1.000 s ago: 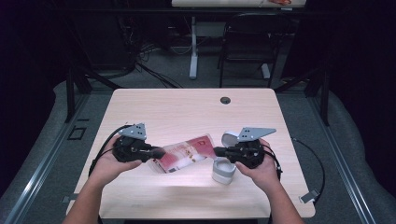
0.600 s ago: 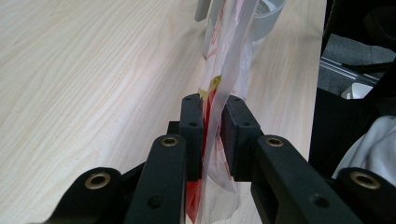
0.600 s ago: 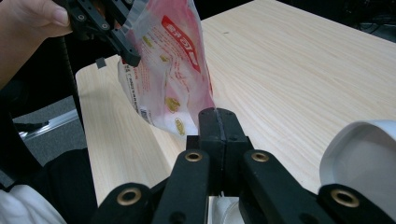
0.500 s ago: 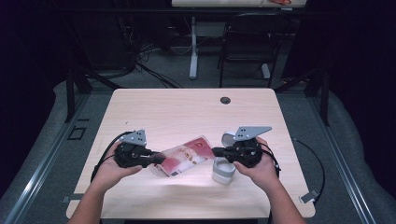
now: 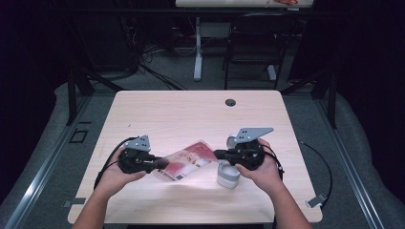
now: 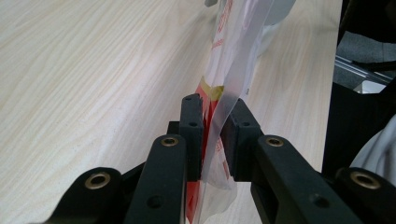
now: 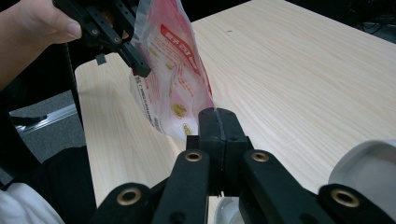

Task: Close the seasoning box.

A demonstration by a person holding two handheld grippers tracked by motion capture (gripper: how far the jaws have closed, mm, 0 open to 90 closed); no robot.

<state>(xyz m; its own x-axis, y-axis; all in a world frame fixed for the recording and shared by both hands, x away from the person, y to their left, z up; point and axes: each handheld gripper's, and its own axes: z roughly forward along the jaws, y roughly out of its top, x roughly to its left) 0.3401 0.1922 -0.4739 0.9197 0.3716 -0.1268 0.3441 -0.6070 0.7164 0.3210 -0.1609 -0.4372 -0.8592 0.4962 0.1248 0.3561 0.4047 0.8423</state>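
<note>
A red-and-white printed plastic pouch with a clear edge (image 5: 184, 161) hangs stretched between the two tools above the near half of the pale wood-grain desk (image 5: 191, 119), lifted off the surface. The left hand-held gripper (image 5: 160, 164), black with a grey three-cornered plate on top, is clamped on the pouch's near-left end; in the left gripper view its jaws stand nearly together with the clear film and a strip of red print (image 6: 219, 93) pinched between the pads, and the pouch runs on edge away from them toward the far side of the desk. The right hand-held gripper (image 5: 217, 154) pinches the opposite end: in the right gripper view its jaws are pressed tight against each other around the lower corner of the pouch (image 7: 173, 79), which rises up and away toward the other hand-held gripper (image 7: 140, 70) and the hand (image 7: 32, 28) holding it. A white cylindrical container (image 5: 228, 174) stands on the desk just below the right hand-held gripper, partly covered by the person's right hand (image 5: 260, 167); its rounded white rim (image 7: 369, 172) shows close at the lower right of the right gripper view. A small round dark grommet (image 5: 230, 102) sits near the desk's far edge, well apart from everything else.
</note>
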